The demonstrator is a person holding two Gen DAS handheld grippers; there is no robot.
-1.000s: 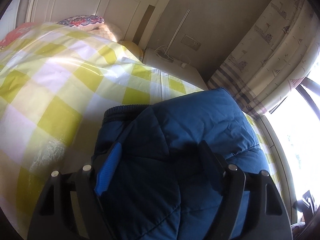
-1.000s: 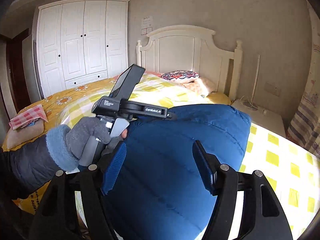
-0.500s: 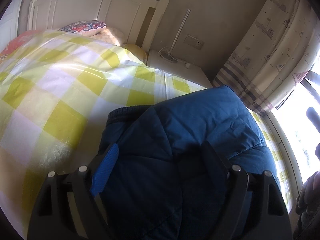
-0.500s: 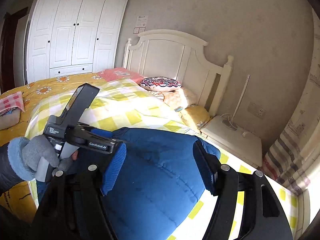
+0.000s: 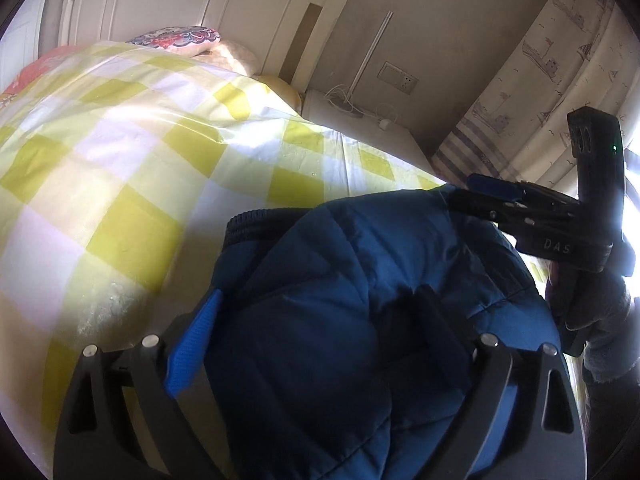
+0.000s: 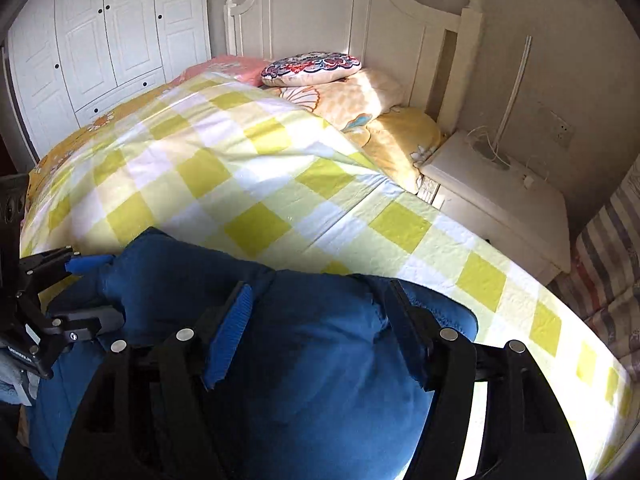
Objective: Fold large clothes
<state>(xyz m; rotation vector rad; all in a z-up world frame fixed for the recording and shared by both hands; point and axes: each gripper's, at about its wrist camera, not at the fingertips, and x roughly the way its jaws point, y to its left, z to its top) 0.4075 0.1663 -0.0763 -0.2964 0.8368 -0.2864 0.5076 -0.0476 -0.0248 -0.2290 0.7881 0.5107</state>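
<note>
A dark blue padded jacket (image 5: 360, 280) lies bunched on the yellow-checked bed cover (image 5: 120, 184). My left gripper (image 5: 316, 328) has its jaws spread wide around a thick fold of the jacket, fabric filling the gap. My right gripper (image 6: 320, 328) stands the same way over the jacket (image 6: 312, 380), jaws wide with fabric bulging between them. The right gripper also shows at the right of the left wrist view (image 5: 504, 200), at the jacket's far edge. The left gripper shows at the left of the right wrist view (image 6: 80, 292), with a corner of the jacket between its fingers.
A white headboard (image 6: 360, 20) and pillows (image 6: 312, 68) are at the bed's far end. A white nightstand (image 6: 500, 192) with cables stands beside the bed. A curtain (image 5: 540, 80) hangs at the right, a white wardrobe (image 6: 100, 32) at the left.
Both grippers have come lower onto the jacket and closer together. The right view has swung down toward the bed, and the right gripper now shows in the left wrist view.
</note>
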